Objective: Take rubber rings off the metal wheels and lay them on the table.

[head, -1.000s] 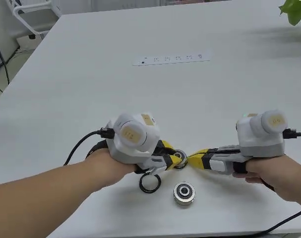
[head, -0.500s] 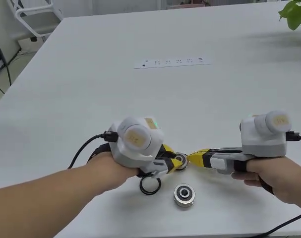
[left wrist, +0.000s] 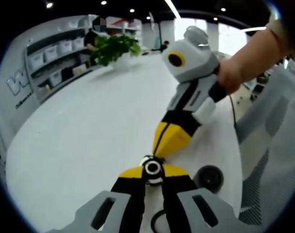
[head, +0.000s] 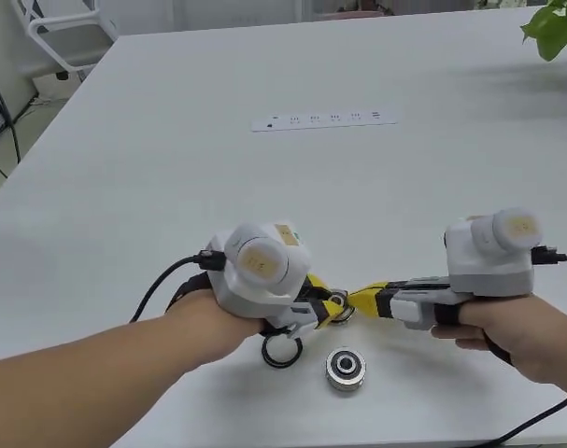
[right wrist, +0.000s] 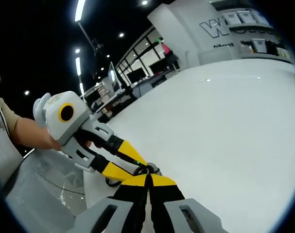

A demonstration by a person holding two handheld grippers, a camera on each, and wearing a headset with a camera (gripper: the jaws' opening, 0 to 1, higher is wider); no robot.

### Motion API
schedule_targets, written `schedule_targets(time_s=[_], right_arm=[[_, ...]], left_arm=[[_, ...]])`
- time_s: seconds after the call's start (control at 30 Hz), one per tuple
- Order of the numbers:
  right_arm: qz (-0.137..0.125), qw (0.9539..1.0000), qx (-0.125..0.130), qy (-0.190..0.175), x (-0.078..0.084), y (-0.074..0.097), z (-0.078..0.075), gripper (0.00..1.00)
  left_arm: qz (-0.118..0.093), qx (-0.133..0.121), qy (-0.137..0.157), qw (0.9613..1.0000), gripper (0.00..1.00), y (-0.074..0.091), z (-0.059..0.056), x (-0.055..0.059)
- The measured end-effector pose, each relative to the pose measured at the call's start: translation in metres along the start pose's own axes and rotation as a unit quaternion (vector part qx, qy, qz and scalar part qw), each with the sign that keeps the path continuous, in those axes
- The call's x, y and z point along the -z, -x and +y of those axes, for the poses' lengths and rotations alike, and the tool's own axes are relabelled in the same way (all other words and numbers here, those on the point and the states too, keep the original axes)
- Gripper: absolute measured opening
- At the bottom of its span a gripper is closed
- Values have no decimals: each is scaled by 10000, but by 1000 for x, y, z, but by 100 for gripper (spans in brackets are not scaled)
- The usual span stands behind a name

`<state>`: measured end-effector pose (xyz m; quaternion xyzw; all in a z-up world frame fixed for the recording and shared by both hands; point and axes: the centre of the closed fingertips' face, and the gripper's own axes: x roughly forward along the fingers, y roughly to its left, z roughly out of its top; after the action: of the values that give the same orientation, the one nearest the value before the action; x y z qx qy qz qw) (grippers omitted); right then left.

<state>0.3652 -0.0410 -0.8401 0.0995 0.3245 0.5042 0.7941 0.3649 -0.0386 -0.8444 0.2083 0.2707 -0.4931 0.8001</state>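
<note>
Head view: the left gripper (head: 332,304) and right gripper (head: 358,301) meet tip to tip above the near part of the table (head: 171,140). A freed rubber ring (head: 281,350) and a second wheel (head: 345,367) lie just nearer. Too thin a bite would likely slip off the rubber, or tug the wheel loose.

Left gripper view: its jaws clamp a small metal wheel (left wrist: 152,170).

Right gripper view: its jaws sit together at that wheel; whether they pinch rubber, I cannot tell.
</note>
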Motion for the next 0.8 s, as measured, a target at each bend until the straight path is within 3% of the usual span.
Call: schedule_targets(time_s=[0.3,0.37,0.4,0.43,0.47,0.8], right_arm=[[-38,9999,-119,-48,0,-3,6,0],[-88,9997,-198,-58,-2,-4,9,0],[-233,9989,-367,-146,-8,-5,16,0],[-158,9993,-290,-188,-7,-5,15,0],[-134,9995,-290,16,-7,-6,15,0],[-248,9983,-381,-354,-8,1,16,0]], left_arm=[[-1,-17,1,10000,13,0,0,0],[-2,-26,6,10000,13,0,0,0],[-10,-31,11,10000,13,0,0,0],[-12,-33,24,10000,13,0,0,0],[-21,-31,41,10000,13,0,0,0],[-24,-23,61,10000,13,0,0,0]])
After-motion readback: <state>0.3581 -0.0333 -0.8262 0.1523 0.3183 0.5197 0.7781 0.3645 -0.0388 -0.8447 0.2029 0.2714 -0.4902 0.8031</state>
